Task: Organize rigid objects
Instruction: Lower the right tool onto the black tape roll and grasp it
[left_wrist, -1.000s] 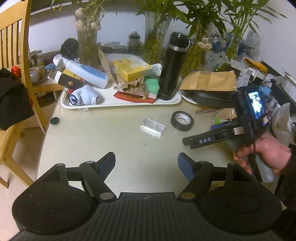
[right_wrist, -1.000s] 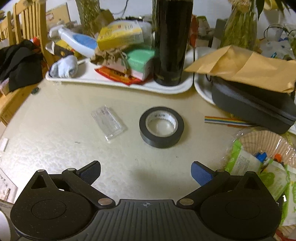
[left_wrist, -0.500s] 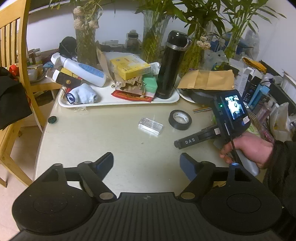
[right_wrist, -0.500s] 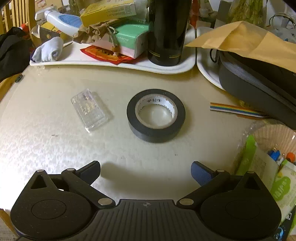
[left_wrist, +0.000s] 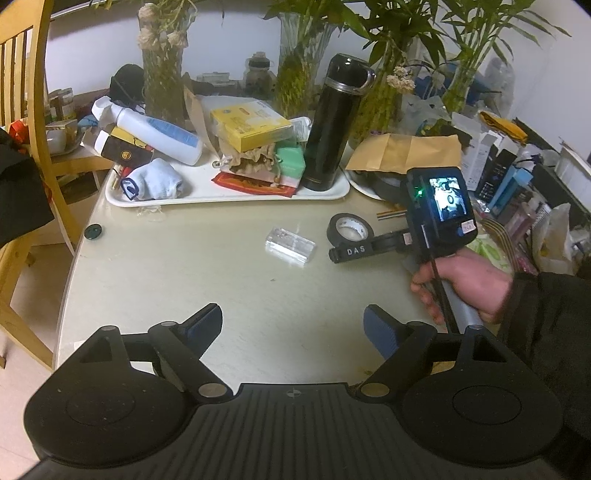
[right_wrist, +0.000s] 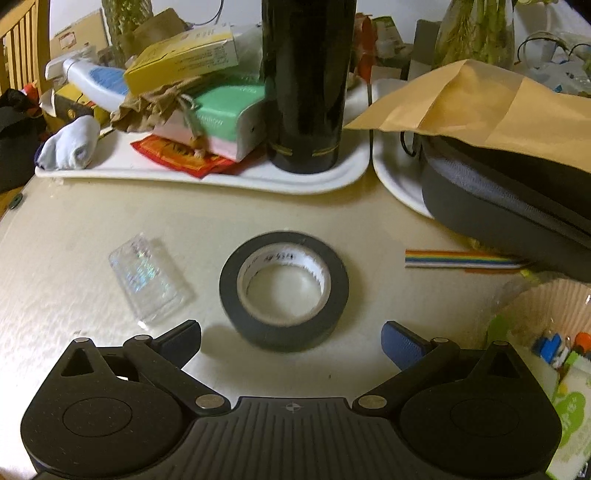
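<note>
A black roll of tape (right_wrist: 284, 334) lies flat on the pale table (right_wrist: 74, 221), just ahead of my right gripper (right_wrist: 291, 336). The gripper stands open, its blue pads (right_wrist: 397, 339) left and right of the roll's near side and not touching it. A clear plastic box (right_wrist: 149, 284) lies to the left of the roll. In the left wrist view my left gripper (left_wrist: 291, 323) hangs open and empty over bare table, well short of the box (left_wrist: 291, 245) and the tape (left_wrist: 332, 232). A hand (left_wrist: 469, 284) holds the right gripper low beside the tape.
A white tray (right_wrist: 240, 181) behind the tape carries a black flask (right_wrist: 306, 92), boxes, a bottle and a sock. To the right are a second plate (right_wrist: 391, 177) with a dark case and a brown envelope, a rainbow ribbon cable (right_wrist: 461, 258) and packets. A wooden chair (left_wrist: 22, 110) stands left.
My right gripper has come forward and down towards the tape roll, which now fills more of its view. My left gripper's jaws stand slightly wider; that hand has stayed put.
</note>
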